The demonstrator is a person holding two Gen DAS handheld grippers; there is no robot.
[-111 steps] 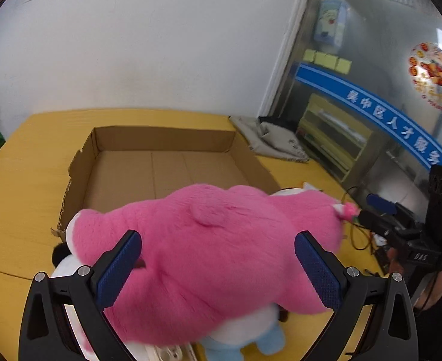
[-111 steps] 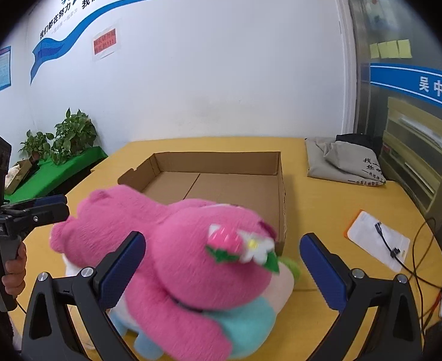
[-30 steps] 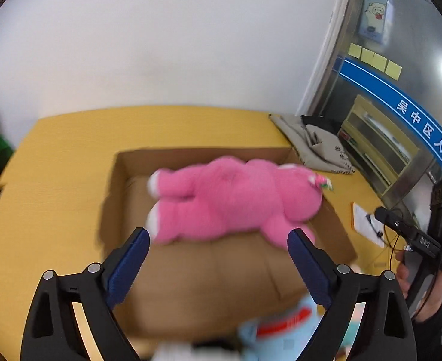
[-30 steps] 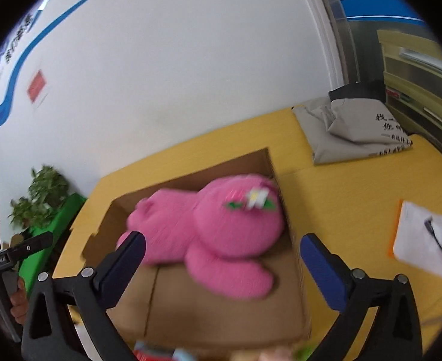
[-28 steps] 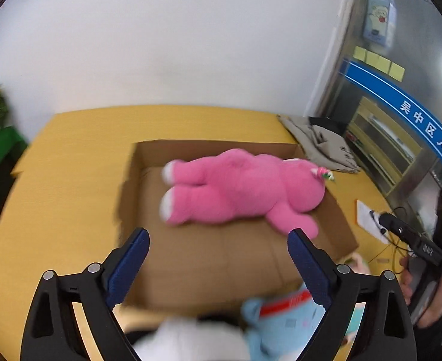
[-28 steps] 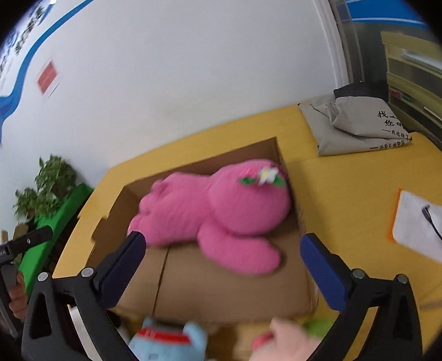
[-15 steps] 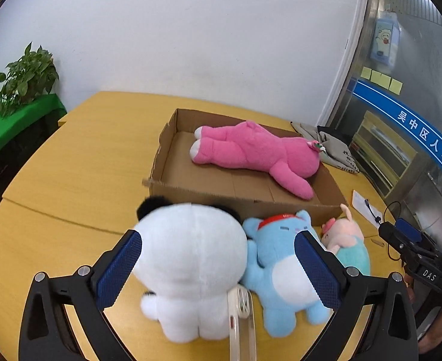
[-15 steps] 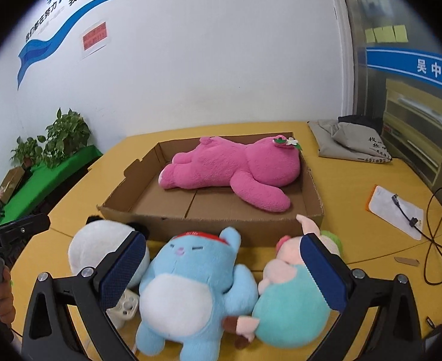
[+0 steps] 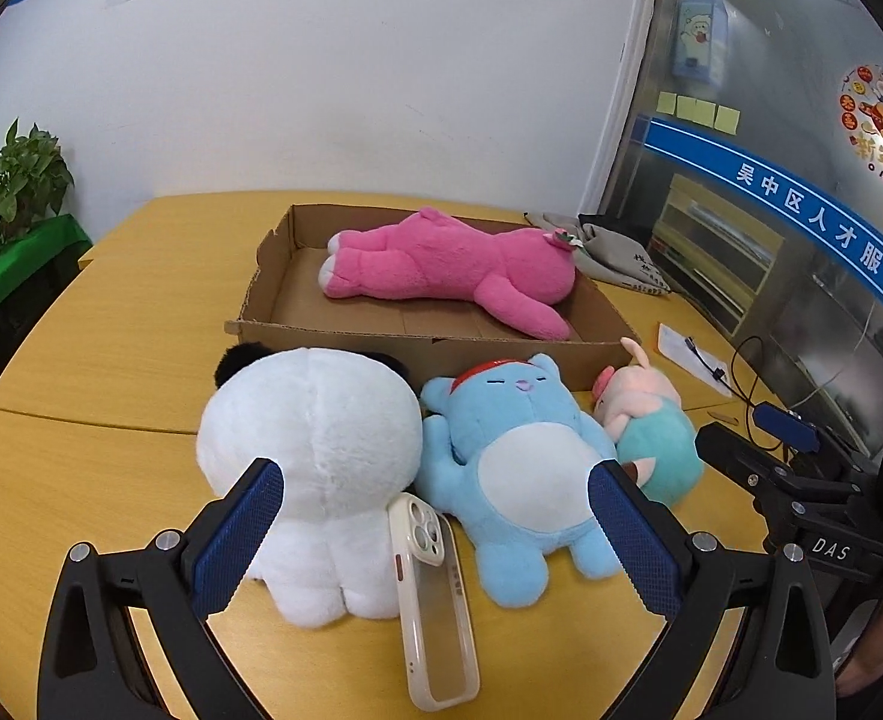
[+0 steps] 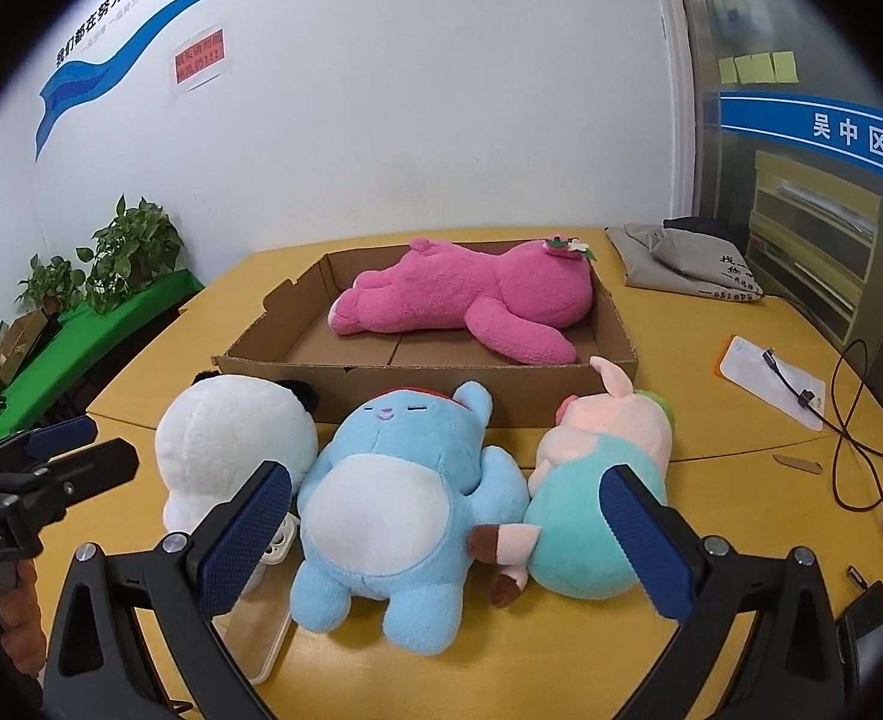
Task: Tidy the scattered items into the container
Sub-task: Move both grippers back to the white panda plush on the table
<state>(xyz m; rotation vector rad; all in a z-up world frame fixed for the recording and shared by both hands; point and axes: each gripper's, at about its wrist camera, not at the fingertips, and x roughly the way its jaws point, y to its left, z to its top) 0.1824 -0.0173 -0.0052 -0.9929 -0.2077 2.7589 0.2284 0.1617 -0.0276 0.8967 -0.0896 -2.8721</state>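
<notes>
A pink plush bear [image 9: 453, 273] [image 10: 471, 294] lies on its side inside the shallow cardboard box [image 9: 261, 294] [image 10: 297, 324]. In front of the box lie a white panda plush [image 9: 315, 456] [image 10: 231, 444], a blue plush cat [image 9: 519, 450] [image 10: 393, 498], a pink-and-teal pig plush [image 9: 651, 420] [image 10: 603, 480] and a clear phone case [image 9: 435, 600] [image 10: 270, 618]. My left gripper [image 9: 435, 546] is open and empty, near the panda and the blue cat. My right gripper [image 10: 441, 534] is open and empty, over the blue cat and the pig.
The yellow table [image 9: 111, 330] holds a grey cloth bag [image 10: 681, 264] behind the box on the right, and a paper with a cable [image 10: 771, 381] at the right. Green plants [image 10: 117, 258] stand at the left. The white wall is behind.
Both grippers let go of the pink bear, which now lies in the box, and pulled back and down toward the front of the table, facing the plush toys there.
</notes>
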